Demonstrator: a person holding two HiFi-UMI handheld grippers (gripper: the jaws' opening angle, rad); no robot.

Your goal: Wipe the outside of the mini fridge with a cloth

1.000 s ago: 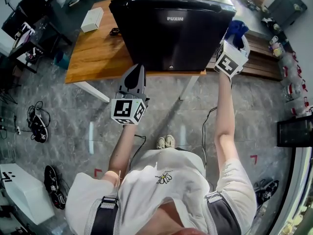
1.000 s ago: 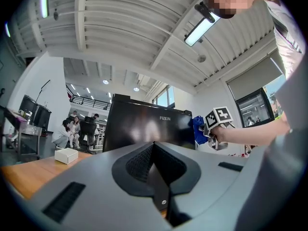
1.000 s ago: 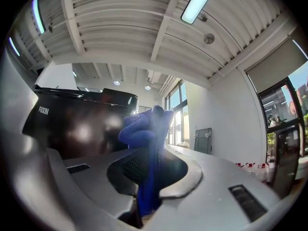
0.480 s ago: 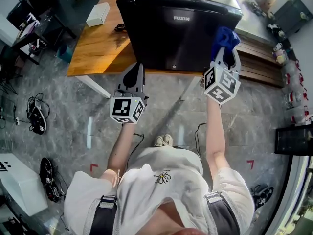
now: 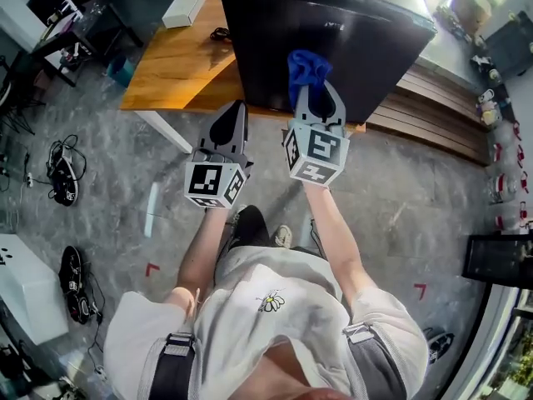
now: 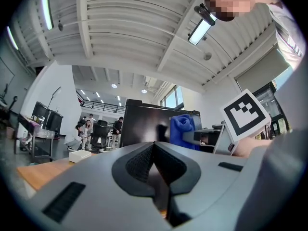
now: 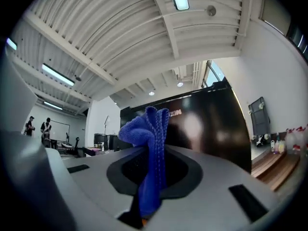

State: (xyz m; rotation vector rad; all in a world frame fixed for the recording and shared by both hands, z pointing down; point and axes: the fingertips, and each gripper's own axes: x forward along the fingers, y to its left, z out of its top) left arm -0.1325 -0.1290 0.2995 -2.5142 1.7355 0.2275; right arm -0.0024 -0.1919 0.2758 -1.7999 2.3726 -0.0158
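Note:
The black mini fridge (image 5: 333, 32) stands on a wooden table (image 5: 175, 65), its glossy front facing me. My right gripper (image 5: 315, 98) is shut on a blue cloth (image 5: 306, 67) and holds it against the lower middle of the fridge front. The right gripper view shows the cloth (image 7: 149, 143) pinched between the jaws, with the fridge (image 7: 202, 124) just beyond. My left gripper (image 5: 230, 123) hangs at the table's front edge, left of the right one, jaws shut on nothing. In the left gripper view the fridge (image 6: 144, 126) and cloth (image 6: 182, 131) lie ahead.
A white box (image 5: 185, 8) and a dark cable (image 5: 220, 33) lie on the table left of the fridge. A wooden bench (image 5: 441, 115) runs to the right. Cables and shoes (image 5: 65, 192) lie on the grey floor at the left. People stand far off (image 6: 91, 131).
My right gripper has swept the blue cloth from the fridge's right edge leftward and down across the front to its lower middle. The left gripper has stayed about where it was.

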